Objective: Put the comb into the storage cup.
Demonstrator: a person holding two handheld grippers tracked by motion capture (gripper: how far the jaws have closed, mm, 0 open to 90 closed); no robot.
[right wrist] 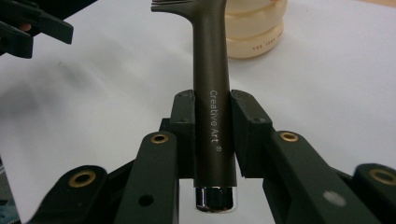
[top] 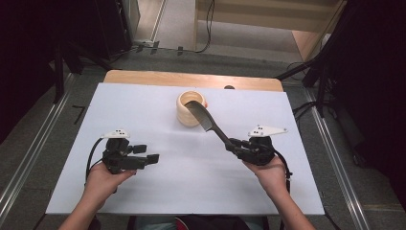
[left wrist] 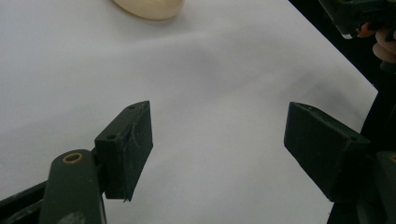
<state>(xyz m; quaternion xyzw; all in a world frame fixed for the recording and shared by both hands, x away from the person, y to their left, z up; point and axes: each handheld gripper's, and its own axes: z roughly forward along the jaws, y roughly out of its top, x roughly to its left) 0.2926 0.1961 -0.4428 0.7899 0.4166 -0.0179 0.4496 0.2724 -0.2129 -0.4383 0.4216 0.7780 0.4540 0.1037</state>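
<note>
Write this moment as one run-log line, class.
right gripper: shut on comb handle | comb head: over cream holder rim | left gripper: open, nothing between, above white table

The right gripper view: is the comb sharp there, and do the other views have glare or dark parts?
Right gripper view: the comb handle and its lettering are sharp, the cup slightly soft. Left gripper view: the white table is bright and washed out. High view: the room sides are very dark.
</note>
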